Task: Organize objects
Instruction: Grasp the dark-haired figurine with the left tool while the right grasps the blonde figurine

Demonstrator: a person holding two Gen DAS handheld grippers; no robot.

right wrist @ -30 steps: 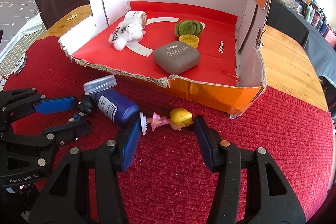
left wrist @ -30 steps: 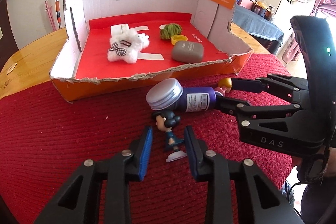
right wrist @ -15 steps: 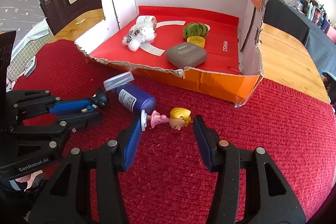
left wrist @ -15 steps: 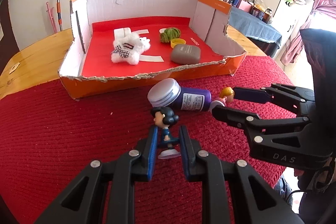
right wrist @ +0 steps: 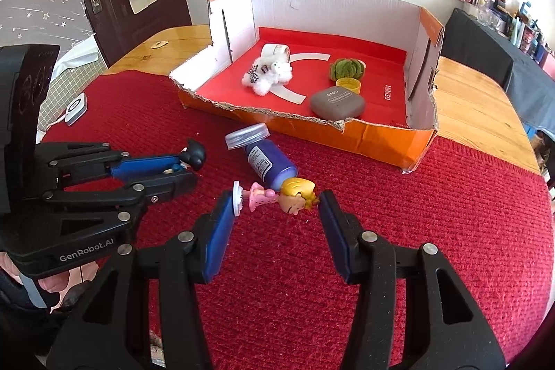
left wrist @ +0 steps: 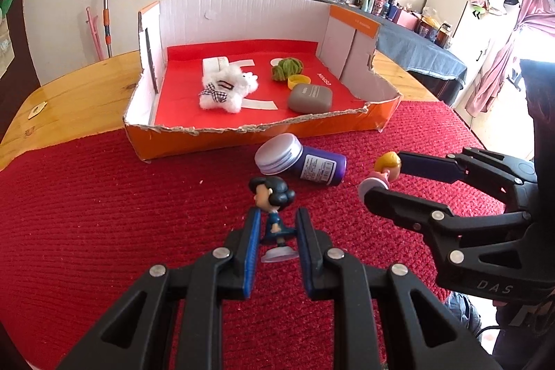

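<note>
The left gripper [left wrist: 275, 227] pinches a small dark-haired figurine in blue clothes [left wrist: 274, 217] by its body, upright, its round clear base hanging just over the red woven mat [left wrist: 104, 214]. Behind it, near the mat's far edge, a purple bottle with a silver screw cap [left wrist: 301, 163] lies on its side, just in front of the torn front wall of the orange cardboard box with a red floor [left wrist: 242, 136]. To the right, the right gripper [right wrist: 275, 207] clamps a blond figurine in a pink dress [right wrist: 281, 196] lengthwise, base against one blue pad, head against the other, lying level above the mat. Inside the box sit a white plush toy [left wrist: 225, 89], a green knitted ball [left wrist: 287, 69], a yellow cap [left wrist: 299, 80] and a grey rounded case [left wrist: 309, 97].
</note>
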